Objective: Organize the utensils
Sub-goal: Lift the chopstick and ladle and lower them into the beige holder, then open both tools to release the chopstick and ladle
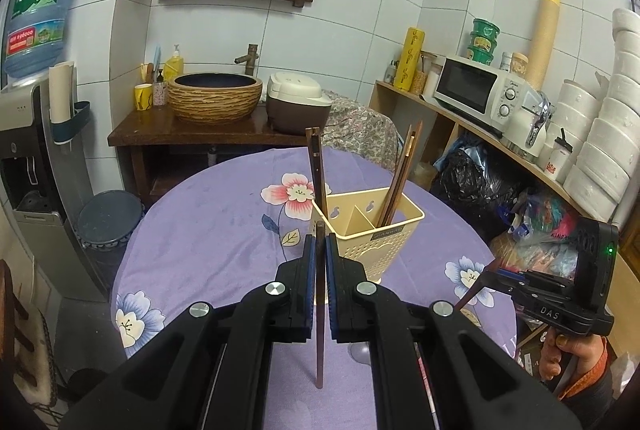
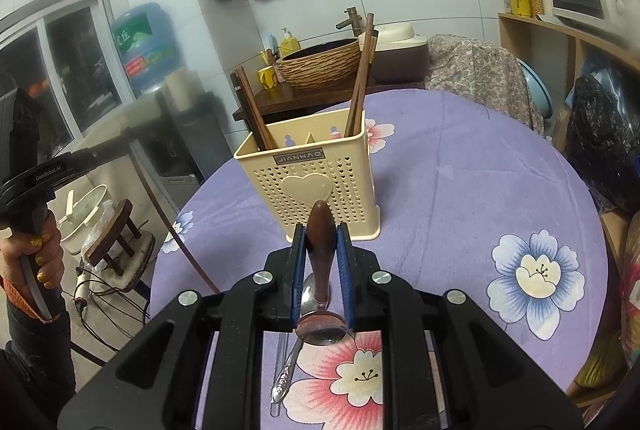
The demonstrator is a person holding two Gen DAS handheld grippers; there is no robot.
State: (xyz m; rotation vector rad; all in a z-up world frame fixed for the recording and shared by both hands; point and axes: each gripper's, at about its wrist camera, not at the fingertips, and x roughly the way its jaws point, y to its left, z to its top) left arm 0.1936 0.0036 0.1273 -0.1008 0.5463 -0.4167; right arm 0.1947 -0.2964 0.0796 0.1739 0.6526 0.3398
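left gripper (image 1: 320, 246) clamps a chopstick (image 1: 319, 330) — right gripper (image 2: 322, 240) pinches a wooden spoon (image 2: 320, 230).

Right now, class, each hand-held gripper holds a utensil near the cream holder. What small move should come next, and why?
Probably lift the left hand-held gripper and lower its chopstick into the cream holder, where other chopsticks already stand upright. The right hand-held gripper can wait with its wooden-handled spoon.

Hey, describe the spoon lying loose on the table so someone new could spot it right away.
Start at the purple floral table, at the edge near the right claw. Under it lies the metal spoon, by a pink flower. Unlike the wooden-handled spoon in the claw, it is all silver.
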